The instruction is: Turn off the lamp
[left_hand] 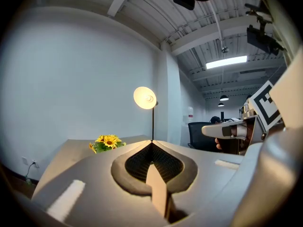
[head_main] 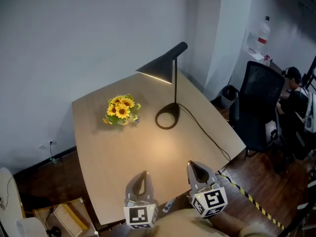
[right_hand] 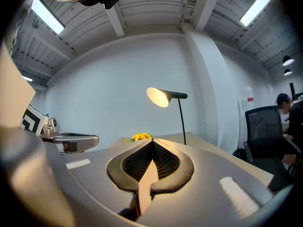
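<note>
Table (head_main: 113, 152): sunflowers (head_main: 121, 109) near its far left corner. Right of table: black office chair (head_main: 256, 102), seated person (head_main: 296, 98), bin (head_main: 228, 95). Floor, left: cardboard box (head_main: 68, 219).

From the left gripper (head_main: 143, 176) and right gripper (head_main: 194, 167) at the near edge, the tabletop (head_main: 123, 154) runs bare up to the lamp (head_main: 170, 58) and its ring base (head_main: 173, 107). Sunflowers (head_main: 121, 109) crowd the base's left side, near but apart. The cord (head_main: 207, 136) trails off the right edge. The shade (head_main: 159, 69) overhangs the far tabletop, and the wall (head_main: 74, 33) stands close behind.

Head view steeply down; gripper views low, facing lamp (head_main: 160, 69) (shared by all).
</note>
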